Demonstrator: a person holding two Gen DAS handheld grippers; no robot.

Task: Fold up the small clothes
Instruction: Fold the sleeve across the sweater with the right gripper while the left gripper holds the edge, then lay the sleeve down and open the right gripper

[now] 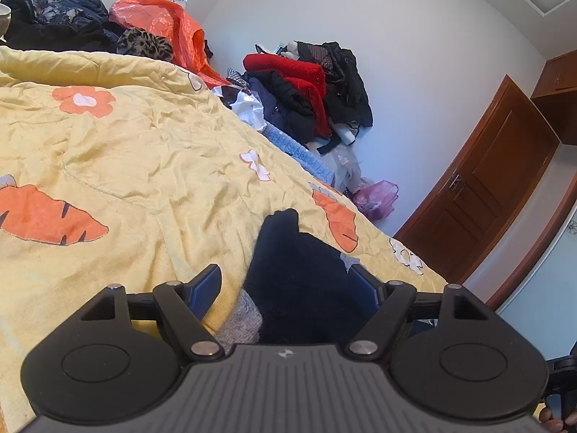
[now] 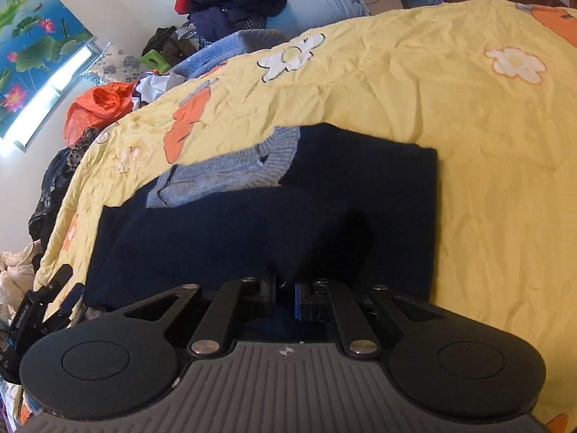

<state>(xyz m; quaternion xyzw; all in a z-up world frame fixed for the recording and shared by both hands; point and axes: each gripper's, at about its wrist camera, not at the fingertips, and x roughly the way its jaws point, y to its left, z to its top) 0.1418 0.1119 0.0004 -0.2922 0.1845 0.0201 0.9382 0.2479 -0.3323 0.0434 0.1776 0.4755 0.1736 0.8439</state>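
Note:
A small dark navy sweater (image 2: 252,231) with a grey-blue knit collar (image 2: 230,173) lies partly folded on the yellow bedspread (image 2: 468,144). My right gripper (image 2: 285,294) is shut on the sweater's near edge. In the left wrist view the same sweater (image 1: 299,278) bunches up between the open fingers of my left gripper (image 1: 288,288), its grey knit part (image 1: 241,317) near the left finger (image 1: 207,288). The left gripper also shows at the far left of the right wrist view (image 2: 43,303).
The yellow bedspread (image 1: 126,151) has orange carrot and flower prints. Piles of dark and red clothes (image 1: 306,86) and an orange plastic bag (image 1: 162,21) lie beyond the bed's far edge. A brown wooden door (image 1: 487,187) stands at the right.

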